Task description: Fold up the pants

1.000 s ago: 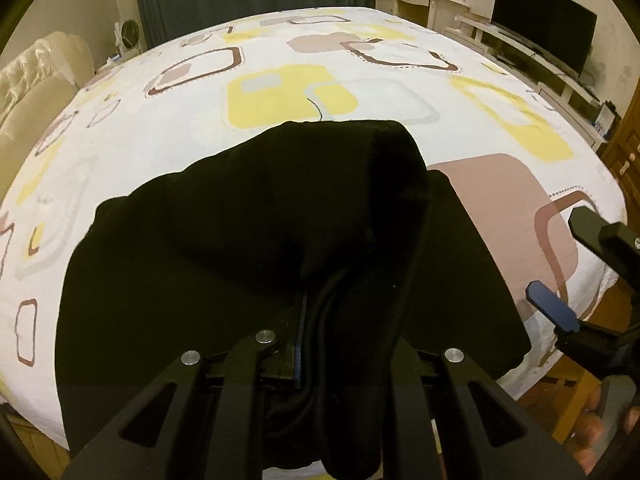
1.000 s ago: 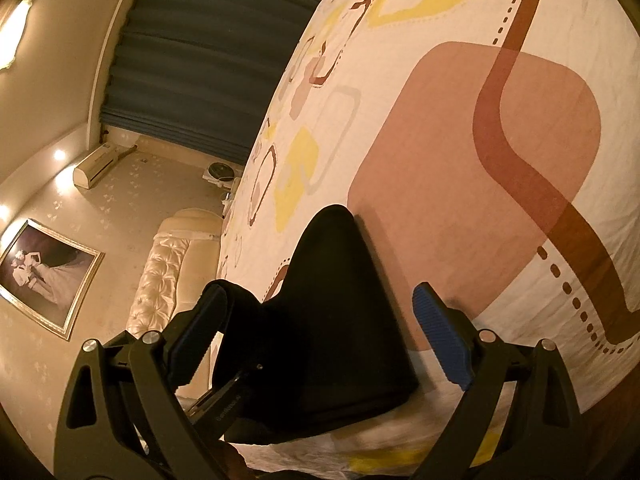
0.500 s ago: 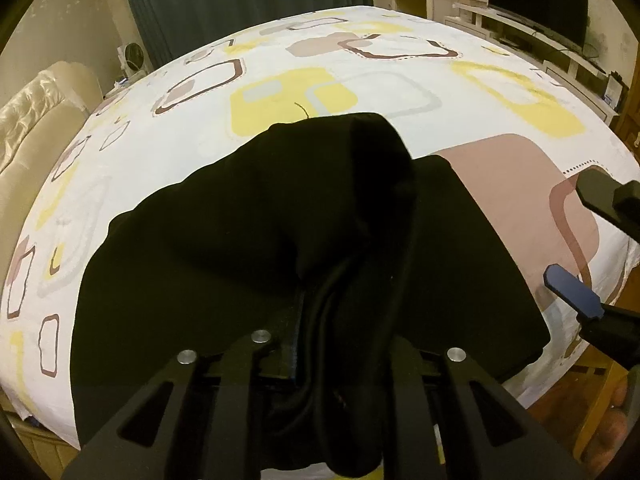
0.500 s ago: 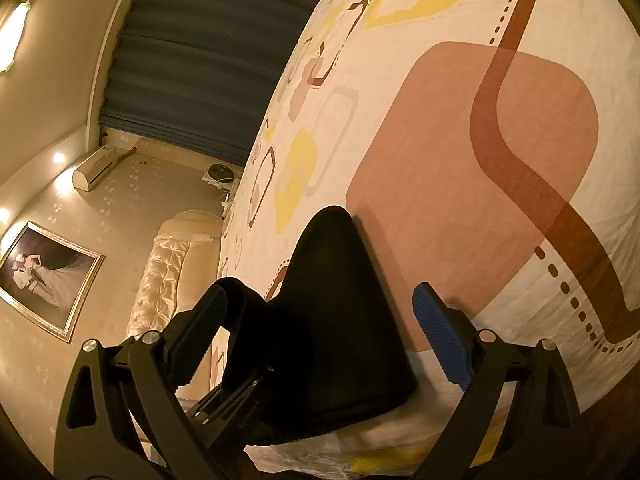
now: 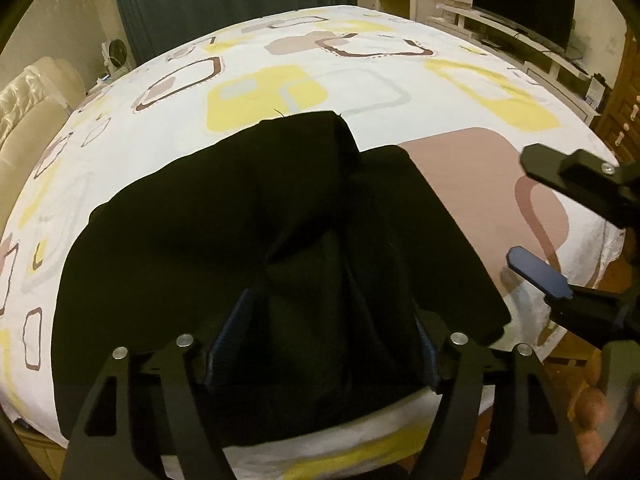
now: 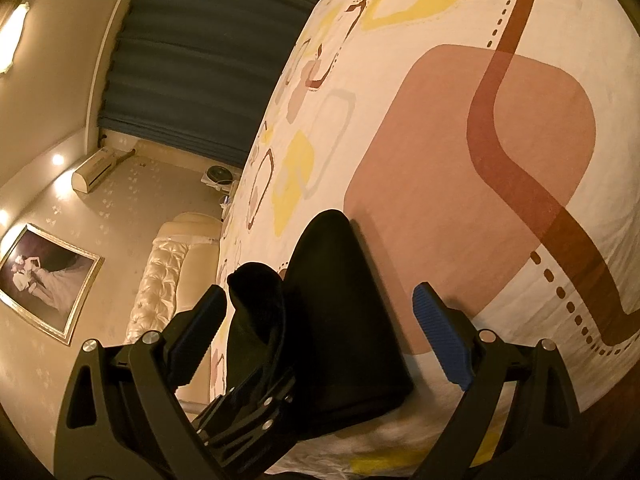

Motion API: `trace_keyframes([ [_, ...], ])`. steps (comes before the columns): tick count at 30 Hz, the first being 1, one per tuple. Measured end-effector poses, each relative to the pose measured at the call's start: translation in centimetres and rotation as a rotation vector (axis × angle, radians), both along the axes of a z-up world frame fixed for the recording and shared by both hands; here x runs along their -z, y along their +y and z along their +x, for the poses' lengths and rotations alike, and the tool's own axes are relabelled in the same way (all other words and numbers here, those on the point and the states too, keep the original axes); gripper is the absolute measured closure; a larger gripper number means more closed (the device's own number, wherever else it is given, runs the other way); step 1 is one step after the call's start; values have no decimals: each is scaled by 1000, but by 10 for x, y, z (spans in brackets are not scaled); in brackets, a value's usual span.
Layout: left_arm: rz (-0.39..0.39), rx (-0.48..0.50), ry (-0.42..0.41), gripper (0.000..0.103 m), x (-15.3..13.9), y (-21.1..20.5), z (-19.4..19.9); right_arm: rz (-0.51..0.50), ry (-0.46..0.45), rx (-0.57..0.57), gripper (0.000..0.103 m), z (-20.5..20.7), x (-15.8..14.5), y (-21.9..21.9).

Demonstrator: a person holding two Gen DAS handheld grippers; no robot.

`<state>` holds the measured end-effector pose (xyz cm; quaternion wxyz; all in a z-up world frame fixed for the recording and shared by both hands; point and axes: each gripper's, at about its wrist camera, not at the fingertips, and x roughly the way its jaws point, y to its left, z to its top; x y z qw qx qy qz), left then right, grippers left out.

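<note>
Black pants [image 5: 248, 216] lie folded on a patterned bed [image 5: 360, 92] as the left hand-held gripper [image 5: 320, 344] opens around a fold, the right hand-held gripper [image 6: 320, 328] wide open, empty.

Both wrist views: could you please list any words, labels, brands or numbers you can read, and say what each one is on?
None can be read.
Black pants: no label or tag shows.
Bed sheet: coloured shapes only, no lettering.
Framed picture on the wall: a photo, no caption visible.
Air conditioner: any brand mark is too small to tell.
Television: screen dark.

Black pants [image 5: 224, 216] — folded, rumpled — on bed
</note>
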<state>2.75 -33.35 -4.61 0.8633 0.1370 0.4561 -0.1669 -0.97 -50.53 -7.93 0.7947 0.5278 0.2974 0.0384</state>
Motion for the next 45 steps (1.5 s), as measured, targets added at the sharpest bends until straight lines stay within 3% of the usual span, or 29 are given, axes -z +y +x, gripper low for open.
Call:
trace_keyframes([
  [5,-26,1,-14,25,-14,17,-9,-10,2,-8,9,2,-3,2],
  [11,-97,-23,-21,24,-40,66,-15,-34,-9,-41,9,5,-12,12],
  [20,-85,-232,-169,18,-68,214,-18,-85,-30,-183,9,19,-34,45],
  [24,-101,-376,-141,18,-53,287,-9,-142,-13,-258,9,29,-38,66],
  [28,-109,-451,-116,18,-37,321,-13,-234,32,-258,9,37,-38,74],
  [32,-101,-451,-103,18,-31,324,-12,-187,80,-264,9,47,-20,75],
  [41,-94,-373,-114,18,-24,309,-11,-299,119,-346,9,57,-23,92],
  [43,-93,-370,-100,18,-21,308,-9,-337,127,-374,18,58,-27,100],
  [44,-92,-369,-95,18,-19,308,-8,-354,129,-401,31,59,-28,106],
  [45,-90,-369,-92,18,-18,308,-8,-349,130,-430,37,62,-28,111],
])
